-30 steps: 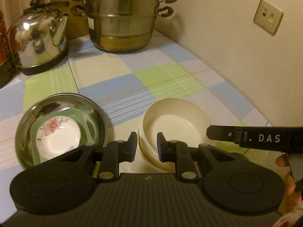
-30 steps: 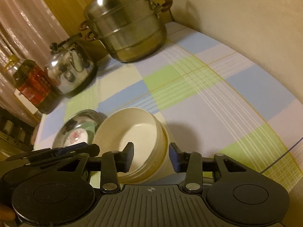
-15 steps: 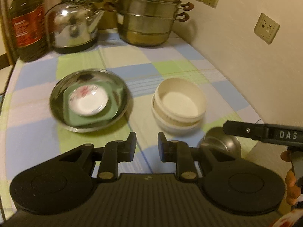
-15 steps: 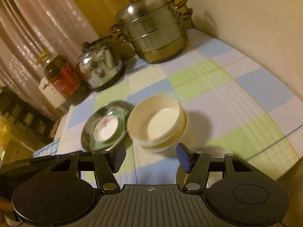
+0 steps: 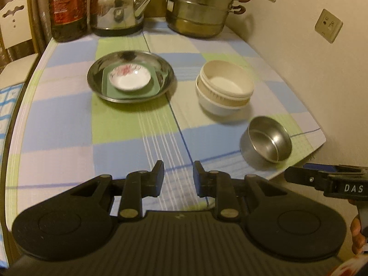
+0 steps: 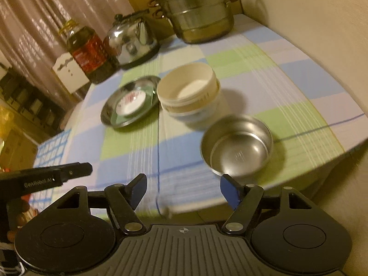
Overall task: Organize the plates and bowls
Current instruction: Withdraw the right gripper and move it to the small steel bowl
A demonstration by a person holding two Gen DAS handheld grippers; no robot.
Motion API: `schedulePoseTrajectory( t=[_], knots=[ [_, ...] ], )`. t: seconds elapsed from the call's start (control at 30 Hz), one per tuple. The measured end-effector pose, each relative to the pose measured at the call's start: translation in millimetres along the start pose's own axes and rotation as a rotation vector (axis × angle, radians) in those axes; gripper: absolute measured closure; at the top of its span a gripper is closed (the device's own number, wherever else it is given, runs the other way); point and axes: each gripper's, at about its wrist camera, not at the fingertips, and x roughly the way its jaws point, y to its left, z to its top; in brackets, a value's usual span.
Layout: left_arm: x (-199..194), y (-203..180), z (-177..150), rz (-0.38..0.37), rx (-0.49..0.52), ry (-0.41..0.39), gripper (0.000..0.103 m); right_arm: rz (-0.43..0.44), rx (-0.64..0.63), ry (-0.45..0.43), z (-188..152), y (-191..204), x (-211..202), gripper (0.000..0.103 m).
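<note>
A steel plate (image 5: 99,85) (image 6: 110,112) holds a green square plate (image 5: 154,89) with a small floral white dish (image 5: 130,79) (image 6: 131,102) on top. Two cream bowls stand stacked (image 5: 226,86) (image 6: 191,92) to its right. A small steel bowl (image 5: 266,141) (image 6: 237,147) stands alone near the table's front right edge. My left gripper (image 5: 178,180) is open and empty, above the front of the table. My right gripper (image 6: 182,189) is open wide and empty, just in front of the steel bowl.
A steel steamer pot (image 5: 202,7) (image 6: 200,11), a kettle (image 5: 117,7) (image 6: 133,41) and an oil bottle (image 5: 67,7) (image 6: 89,53) stand along the back. A wall (image 5: 310,57) runs along the right. A checked cloth (image 5: 128,138) covers the table.
Both grippers have pulled back and up from the cream bowls toward the table's front edge. The right gripper has opened wider. The small steel bowl has come into view.
</note>
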Motion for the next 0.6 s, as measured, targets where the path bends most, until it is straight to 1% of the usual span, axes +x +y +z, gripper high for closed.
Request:
schedulePoseTrajectory(
  t=[0.3, 0.6],
  knots=[
    [-13, -19, -31, 0.033, 0.003, 0.012, 0.079, -0.001, -0.055, 0.038, -32, -11, -11, 0.031],
    [-16, -39, -48, 0.049, 0.013, 0.026, 0.079, -0.004, -0.061, 0.047, -42, -24, -18, 0.031]
  ],
)
